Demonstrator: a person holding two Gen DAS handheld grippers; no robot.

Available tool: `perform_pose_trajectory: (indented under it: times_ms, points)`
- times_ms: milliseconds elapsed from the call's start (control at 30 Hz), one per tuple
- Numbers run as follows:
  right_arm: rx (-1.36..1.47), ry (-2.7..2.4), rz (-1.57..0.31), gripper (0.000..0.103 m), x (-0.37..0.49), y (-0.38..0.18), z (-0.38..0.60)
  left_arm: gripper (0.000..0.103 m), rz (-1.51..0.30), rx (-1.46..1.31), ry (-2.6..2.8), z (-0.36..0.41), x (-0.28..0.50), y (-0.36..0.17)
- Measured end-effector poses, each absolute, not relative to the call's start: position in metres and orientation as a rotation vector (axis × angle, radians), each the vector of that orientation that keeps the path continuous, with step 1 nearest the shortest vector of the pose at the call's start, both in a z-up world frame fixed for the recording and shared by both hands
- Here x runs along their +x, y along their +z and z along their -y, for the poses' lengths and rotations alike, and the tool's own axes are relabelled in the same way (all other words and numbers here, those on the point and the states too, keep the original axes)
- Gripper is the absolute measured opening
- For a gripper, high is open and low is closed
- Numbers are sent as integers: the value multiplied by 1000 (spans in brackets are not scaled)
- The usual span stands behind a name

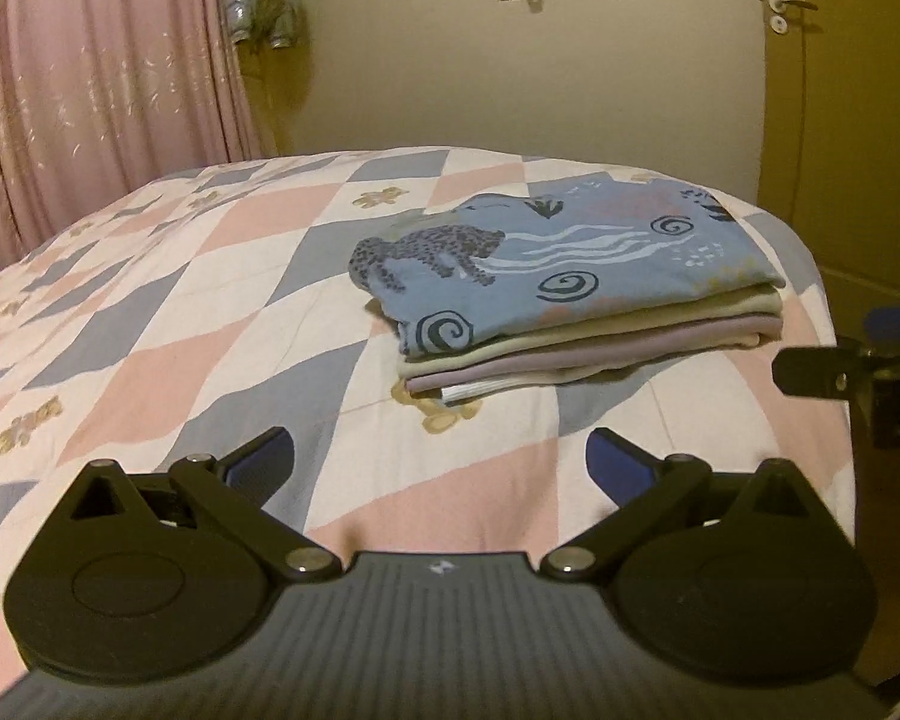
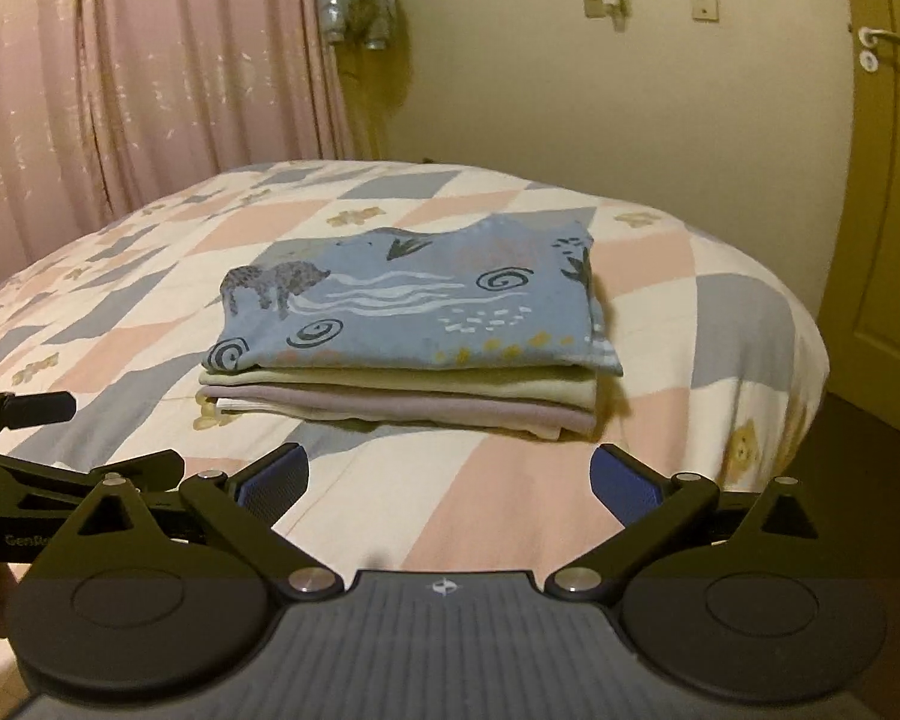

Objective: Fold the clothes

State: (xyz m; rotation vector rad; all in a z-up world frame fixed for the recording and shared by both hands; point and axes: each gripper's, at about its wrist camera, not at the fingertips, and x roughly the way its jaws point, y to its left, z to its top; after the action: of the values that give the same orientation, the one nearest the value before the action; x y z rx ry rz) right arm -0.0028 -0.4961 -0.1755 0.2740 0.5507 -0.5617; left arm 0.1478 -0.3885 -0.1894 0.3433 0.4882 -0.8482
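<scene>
Stack of folded clothes (image 1: pixel 570 312) sits on the quilted bed (image 1: pixel 210 276), toward its far right. We see soft flat layers: blue printed top piece (image 2: pixel 414 312) with spirals and a spotted cat, then cream, mauve, white beneath. Our left gripper (image 1: pixel 441 468) and right gripper (image 2: pixel 450 480) hover near the stack, jaws spread wide, empty. Pink curtain (image 2: pixel 150 72) hangs far left.

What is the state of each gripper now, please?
Left gripper: open, holding nothing, above the bedspread.
Right gripper: open, holding nothing, short of the folded stack.
</scene>
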Motion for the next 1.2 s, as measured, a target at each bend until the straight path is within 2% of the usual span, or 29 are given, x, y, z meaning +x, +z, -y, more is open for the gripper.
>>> perform_pose_trajectory:
  times_ms: [400,1200]
  points:
    - [316,-601,-582,103,-18,-179,476,102,-571,303,-836,369,134,-191]
    - [315,-612,-535,103,-53,-152,446,102,-569,261,-840,349,98,-167]
